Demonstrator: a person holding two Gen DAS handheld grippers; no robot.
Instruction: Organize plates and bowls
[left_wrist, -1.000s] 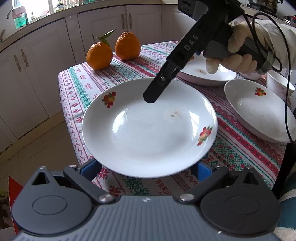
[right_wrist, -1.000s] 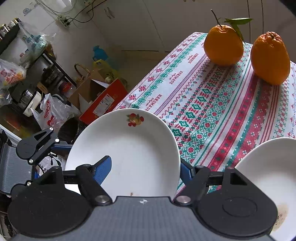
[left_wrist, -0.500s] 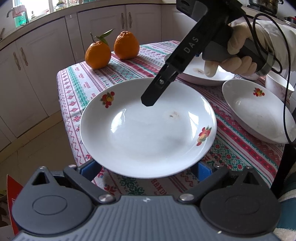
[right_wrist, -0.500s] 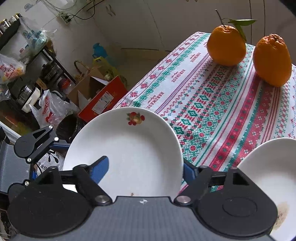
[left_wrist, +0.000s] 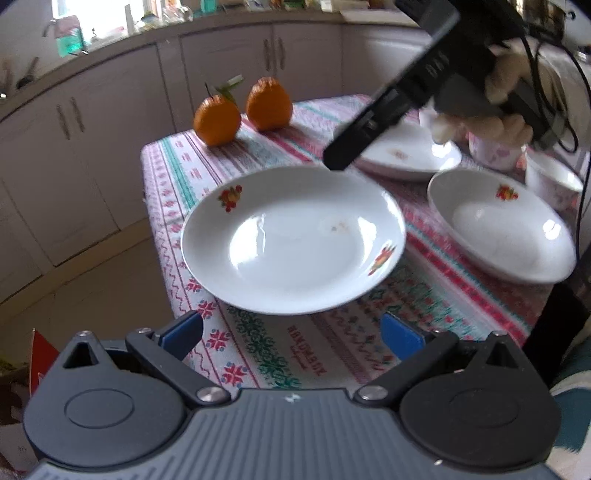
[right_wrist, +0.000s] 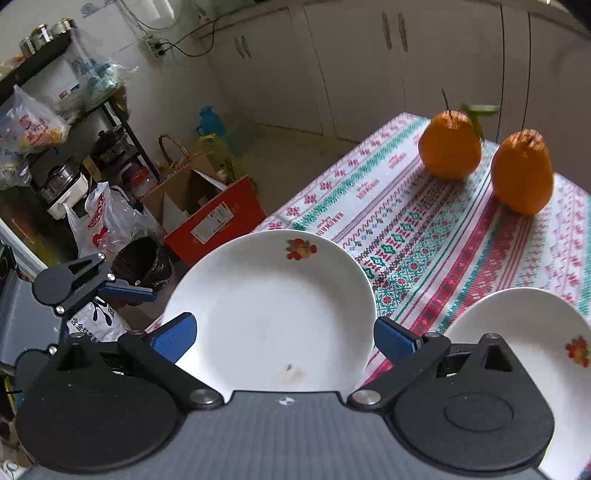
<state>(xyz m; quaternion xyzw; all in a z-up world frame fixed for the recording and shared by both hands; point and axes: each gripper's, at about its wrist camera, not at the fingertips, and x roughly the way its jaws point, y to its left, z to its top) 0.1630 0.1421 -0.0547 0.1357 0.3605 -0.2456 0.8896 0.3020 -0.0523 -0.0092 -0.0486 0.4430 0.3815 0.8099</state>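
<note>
On the patterned tablecloth (left_wrist: 303, 354) we are seeing a white fruit-print plate (left_wrist: 291, 240) sitting near the table corner. We are holding our left gripper (left_wrist: 291, 330) spread wide, just short of its near rim, gripping nothing. Our right gripper (right_wrist: 284, 332) is also gaping over the same plate. A second plate (left_wrist: 498, 229) and two oranges (left_wrist: 218, 120) are sitting apart.

Your surface (left_wrist: 295, 354), under a patterned cloth, carries 3 white plates (left_wrist: 291, 240), 2 oranges (left_wrist: 217, 120) at the far corner, and 2 cups (left_wrist: 550, 184).
</note>
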